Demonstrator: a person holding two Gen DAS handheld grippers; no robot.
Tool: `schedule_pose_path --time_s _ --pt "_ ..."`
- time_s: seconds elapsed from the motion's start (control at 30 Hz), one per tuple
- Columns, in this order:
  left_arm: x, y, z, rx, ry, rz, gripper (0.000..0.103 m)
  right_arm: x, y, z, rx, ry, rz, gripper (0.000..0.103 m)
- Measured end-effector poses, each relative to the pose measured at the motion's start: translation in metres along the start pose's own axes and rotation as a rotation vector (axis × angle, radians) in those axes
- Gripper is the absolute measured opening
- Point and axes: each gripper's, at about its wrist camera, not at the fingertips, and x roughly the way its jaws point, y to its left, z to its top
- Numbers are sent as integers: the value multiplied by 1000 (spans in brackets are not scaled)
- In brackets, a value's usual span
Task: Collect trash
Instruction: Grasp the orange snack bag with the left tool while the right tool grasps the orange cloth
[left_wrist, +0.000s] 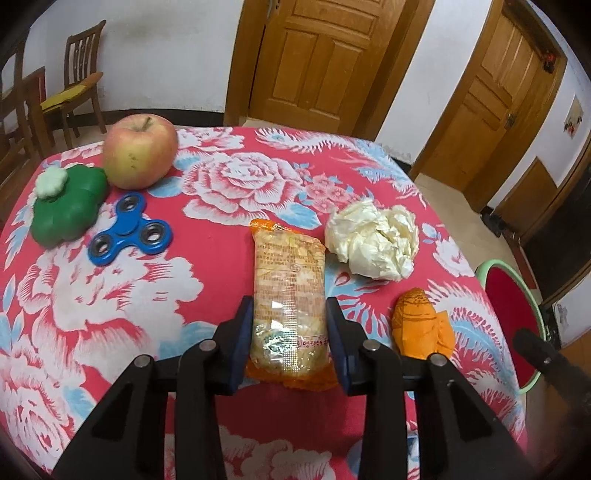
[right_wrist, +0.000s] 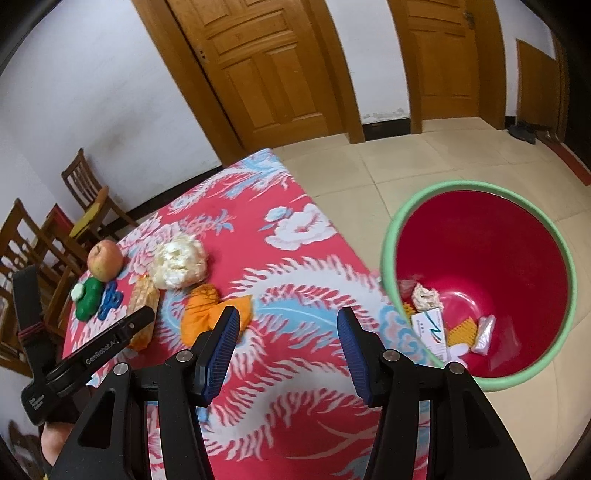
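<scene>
A clear and orange snack packet lies lengthwise on the red floral tablecloth. My left gripper is shut on its near half, one blue pad pressing each long side. A crumpled white tissue and a crumpled orange wrapper lie to its right. In the right wrist view my right gripper hangs open over the cloth near the table's right edge, with nothing between its fingers. The orange wrapper sits just left of it. A red bin with a green rim stands on the floor and holds several scraps.
An apple, a green flower-shaped toy and a blue fidget spinner sit at the cloth's far left. Wooden chairs stand beyond the table. Wooden doors line the back wall. Tiled floor surrounds the bin.
</scene>
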Motion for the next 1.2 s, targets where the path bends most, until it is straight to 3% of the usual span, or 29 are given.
schedule_pose_path --time_s 0.8,1.2 --pt "-24 42 -10 -106 -19 17 38 57 68 -7 -173 102 37 56" --pt "-19 40 -14 -104 -6 11 38 67 74 -10 -205 87 11 56"
